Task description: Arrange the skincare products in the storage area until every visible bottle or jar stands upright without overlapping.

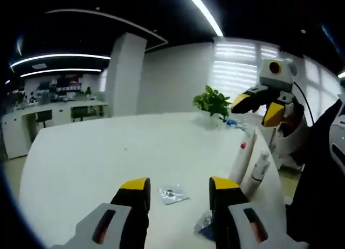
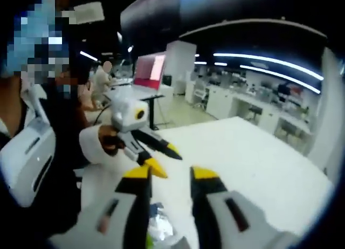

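Two white skincare tubes lie flat near the table's right edge: a long tube (image 1: 241, 158) with a red mark and a shorter tube (image 1: 259, 171) with a dark band. A small clear sachet (image 1: 172, 194) lies on the table just beyond my left gripper (image 1: 179, 185), which is open and holds nothing. A foil and blue packet (image 1: 205, 224) sits by its right jaw. My right gripper (image 1: 257, 109) hangs open above the tubes. In the right gripper view, the right gripper (image 2: 171, 173) is open and empty, the left gripper (image 2: 166, 160) stands open ahead of it, and crumpled packets (image 2: 157, 223) lie below.
The white table (image 1: 108, 157) is wide and bare on its left. A small green potted plant (image 1: 212, 101) and a blue item (image 1: 232, 121) stand at the far edge. A person (image 2: 32, 152) in dark clothes stands close on the side of the tubes.
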Tool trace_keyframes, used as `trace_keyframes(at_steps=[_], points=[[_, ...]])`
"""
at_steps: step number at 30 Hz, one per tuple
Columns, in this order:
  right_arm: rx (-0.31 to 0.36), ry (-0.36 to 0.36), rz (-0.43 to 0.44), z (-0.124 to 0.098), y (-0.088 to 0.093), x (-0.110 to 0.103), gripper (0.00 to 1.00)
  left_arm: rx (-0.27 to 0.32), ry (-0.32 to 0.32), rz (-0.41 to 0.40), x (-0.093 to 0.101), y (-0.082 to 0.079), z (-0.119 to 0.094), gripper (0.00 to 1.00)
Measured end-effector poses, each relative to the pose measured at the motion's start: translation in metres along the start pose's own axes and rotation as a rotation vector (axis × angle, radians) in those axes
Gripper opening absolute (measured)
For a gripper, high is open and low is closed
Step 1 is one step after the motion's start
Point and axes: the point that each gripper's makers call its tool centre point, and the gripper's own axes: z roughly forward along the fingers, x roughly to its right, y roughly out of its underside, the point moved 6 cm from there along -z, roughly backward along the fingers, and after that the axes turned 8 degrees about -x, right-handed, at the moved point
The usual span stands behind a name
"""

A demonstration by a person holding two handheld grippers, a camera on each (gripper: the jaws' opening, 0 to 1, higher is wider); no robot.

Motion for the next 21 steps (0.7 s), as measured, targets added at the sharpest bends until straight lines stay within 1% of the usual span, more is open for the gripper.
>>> trace_keyframes(at_steps=[3, 5, 6, 7, 9, 11, 13, 16, 17, 18, 20, 21], points=[[-0.035, -0.019, 0.002, 0.000, -0.001, 0.009, 0.28, 0.001, -0.009, -0.007, -0.004, -0.001, 0.002, 0.42], [-0.057, -0.056, 0.030, 0.000, -0.001, 0.011, 0.28, -0.004, -0.008, -0.017, -0.006, -0.001, 0.005, 0.42], [-0.077, -0.096, 0.028, 0.002, 0.000, 0.013, 0.28, -0.014, -0.005, -0.023, -0.007, -0.001, 0.007, 0.42], [-0.096, -0.115, 0.047, 0.003, 0.002, 0.014, 0.28, -0.024, -0.004, -0.025, -0.007, 0.000, 0.009, 0.42], [-0.106, -0.123, 0.046, 0.006, 0.000, 0.020, 0.28, -0.038, -0.009, -0.019, -0.008, 0.000, 0.012, 0.42], [-0.139, -0.127, 0.048, 0.009, 0.001, 0.025, 0.28, -0.045, -0.007, -0.014, -0.008, -0.001, 0.015, 0.41], [-0.162, -0.137, 0.026, 0.011, 0.000, 0.028, 0.29, -0.053, -0.004, -0.012, -0.008, -0.002, 0.017, 0.41], [-0.184, -0.156, 0.042, 0.014, -0.003, 0.038, 0.29, -0.061, -0.002, -0.006, -0.009, -0.004, 0.020, 0.41], [-0.188, -0.175, 0.046, 0.016, -0.004, 0.041, 0.28, -0.066, 0.005, 0.000, -0.008, -0.004, 0.021, 0.41], [-0.190, -0.220, 0.061, 0.017, -0.003, 0.042, 0.28, -0.084, 0.018, 0.013, -0.007, -0.002, 0.023, 0.41], [-0.202, -0.254, 0.132, 0.022, 0.000, 0.050, 0.27, -0.094, 0.020, 0.024, -0.006, 0.001, 0.029, 0.41], [-0.216, -0.266, 0.142, 0.025, 0.004, 0.055, 0.28, -0.103, 0.026, 0.024, -0.006, 0.002, 0.032, 0.41]])
